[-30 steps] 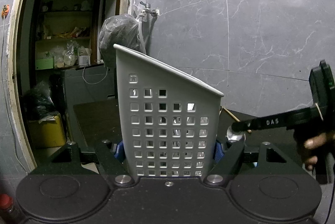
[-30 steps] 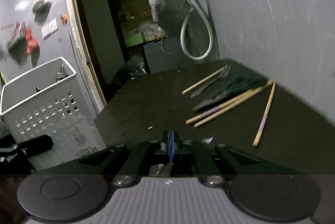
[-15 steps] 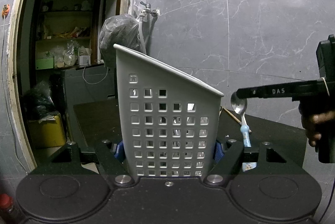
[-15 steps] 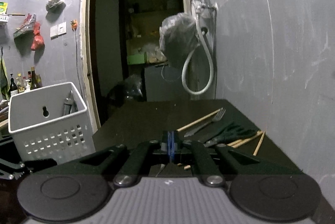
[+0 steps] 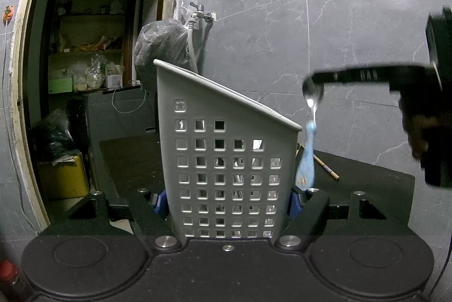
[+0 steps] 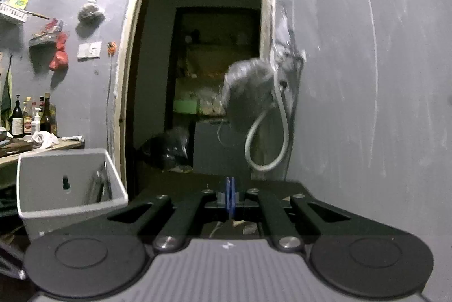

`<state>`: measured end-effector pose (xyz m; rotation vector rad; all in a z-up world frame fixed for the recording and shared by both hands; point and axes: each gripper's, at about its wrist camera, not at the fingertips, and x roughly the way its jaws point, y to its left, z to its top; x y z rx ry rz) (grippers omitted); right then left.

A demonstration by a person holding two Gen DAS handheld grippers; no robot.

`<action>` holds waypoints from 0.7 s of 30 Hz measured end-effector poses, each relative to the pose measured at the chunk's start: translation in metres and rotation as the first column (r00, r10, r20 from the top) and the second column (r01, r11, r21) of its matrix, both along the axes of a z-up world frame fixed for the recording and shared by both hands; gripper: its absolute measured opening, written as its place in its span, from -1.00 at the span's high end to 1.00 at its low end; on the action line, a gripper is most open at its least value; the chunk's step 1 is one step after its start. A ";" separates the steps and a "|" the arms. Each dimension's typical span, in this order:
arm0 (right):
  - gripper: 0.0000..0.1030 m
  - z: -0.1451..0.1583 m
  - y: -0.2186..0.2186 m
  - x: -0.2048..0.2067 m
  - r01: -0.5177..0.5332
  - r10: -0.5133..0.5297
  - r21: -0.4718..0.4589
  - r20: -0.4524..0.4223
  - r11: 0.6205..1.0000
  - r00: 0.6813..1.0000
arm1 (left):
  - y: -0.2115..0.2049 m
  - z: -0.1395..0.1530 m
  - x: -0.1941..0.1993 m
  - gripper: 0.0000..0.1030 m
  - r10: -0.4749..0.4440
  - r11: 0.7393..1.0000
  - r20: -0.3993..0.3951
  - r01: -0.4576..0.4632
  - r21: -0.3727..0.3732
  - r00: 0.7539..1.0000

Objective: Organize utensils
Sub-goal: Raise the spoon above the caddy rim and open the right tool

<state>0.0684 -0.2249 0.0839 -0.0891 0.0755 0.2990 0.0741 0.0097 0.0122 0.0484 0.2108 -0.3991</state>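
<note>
The right tongs (image 5: 313,77) are clamped on the bowl of a spoon (image 5: 310,132), which hangs upright, blue handle down, just right of the white basket (image 5: 226,160) and partly above its rim. The left tongs (image 5: 227,197) grip the basket. White letters on the right tongs are too blurred to read.

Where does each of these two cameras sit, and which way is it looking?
Left wrist view: on the left gripper, looking level at the white basket it clamps; the right gripper dangles a spoon beside it.
Right wrist view: on the shut right gripper, facing the doorway; no hand shows.
Both show the basket, the hose and the table.
</note>
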 end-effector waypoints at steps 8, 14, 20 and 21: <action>0.96 0.076 0.012 -0.005 -0.091 0.099 -0.068 0.133 0.994 0.986 | 0.001 0.000 0.000 -0.48 0.001 1.000 0.001 -0.001 0.002 1.000; 0.97 0.117 0.041 -0.012 -0.166 0.198 -0.151 0.223 0.974 0.955 | 0.000 0.001 0.001 -0.48 0.003 1.000 0.000 -0.003 0.002 1.000; 0.97 0.122 0.076 -0.016 -0.246 0.293 -0.211 0.232 0.946 0.927 | 0.000 0.000 -0.001 -0.48 0.003 1.000 0.000 -0.003 0.001 1.000; 0.97 0.120 0.082 -0.017 -0.260 0.307 -0.216 0.226 0.941 0.924 | 0.000 0.000 -0.001 -0.48 0.003 1.000 0.001 -0.003 0.001 1.000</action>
